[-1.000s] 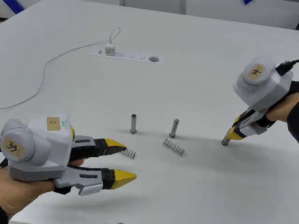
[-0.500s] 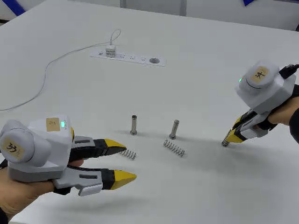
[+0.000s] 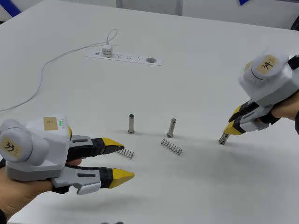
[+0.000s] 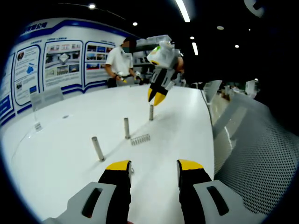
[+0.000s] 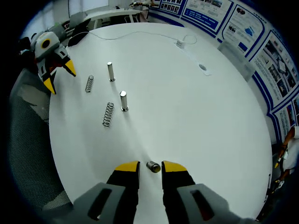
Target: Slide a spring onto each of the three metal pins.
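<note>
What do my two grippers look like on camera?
Both match: the left gripper and right gripper have light-grey housings with a round cap, and black jaws with yellow tips. Each cap bears a tan sticker with a handwritten mark; the left housing also has a second tan sticker and a green light.

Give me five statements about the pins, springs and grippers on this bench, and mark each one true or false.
1. Two loose springs lie on the table. True.
2. The left gripper holds a spring. False: its jaws are open and empty.
3. All three pins carry springs. False: one spring-covered pin stands at the right gripper; two bare pins have none.
4. The bare pins lie flat. False: both stand upright.
5. A cable is plugged into the power strip. True.
</note>
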